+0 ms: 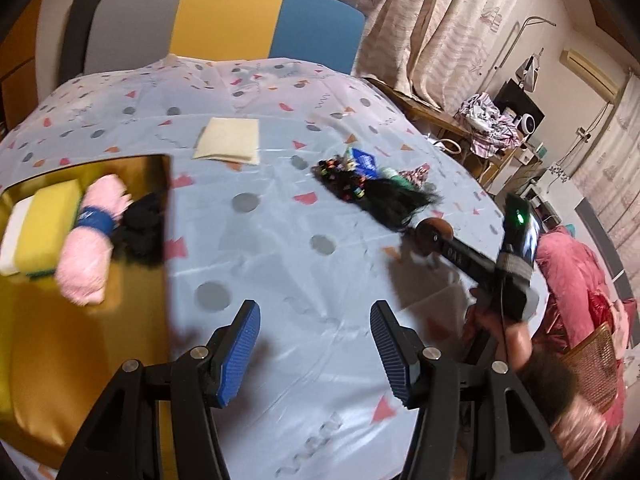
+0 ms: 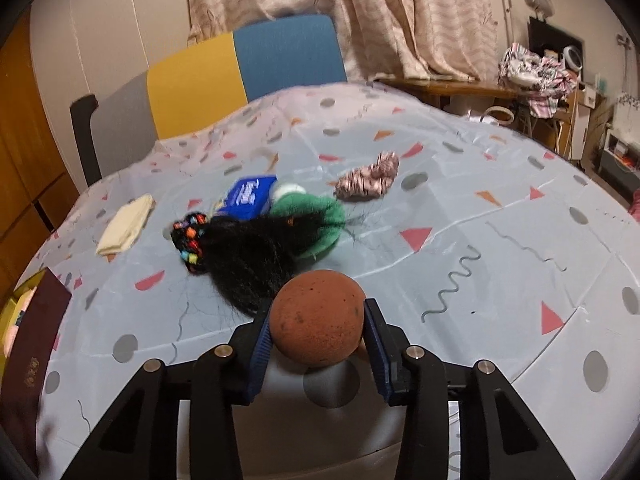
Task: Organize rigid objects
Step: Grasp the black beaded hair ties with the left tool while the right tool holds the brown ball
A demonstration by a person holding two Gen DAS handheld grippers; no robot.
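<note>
Pale blue plastic sheet [image 2: 460,216], glossy and creased, printed with grey dots, pink triangles and squiggles, covers the table; a chair back in grey, yellow and blue panels stands behind it and patterned curtains hang beyond. Far left in the left wrist view, a gold-lined box [image 1: 80,320] holds a yellow-and-white sponge [image 1: 40,220], a fuzzy pink roll [image 1: 94,240] with a blue band, and a black fluffy item. The left gripper [image 1: 316,344] hangs above bare sheet, its ribbed blue pads apart with nothing between them. A folded cream cloth [image 2: 126,224] lies flat further back. At centre sits a pile: a black beaded band [image 2: 190,240], a black hair tuft [image 2: 248,264], a blue packet [image 2: 250,196] with unreadable white print, a green felt piece [image 2: 320,216] and a striped scrunchie [image 2: 368,176]. The right gripper [image 2: 316,332] is clamped on a brown ball [image 2: 316,316], round, matte and pitted, held just above the sheet near the pile.
</note>
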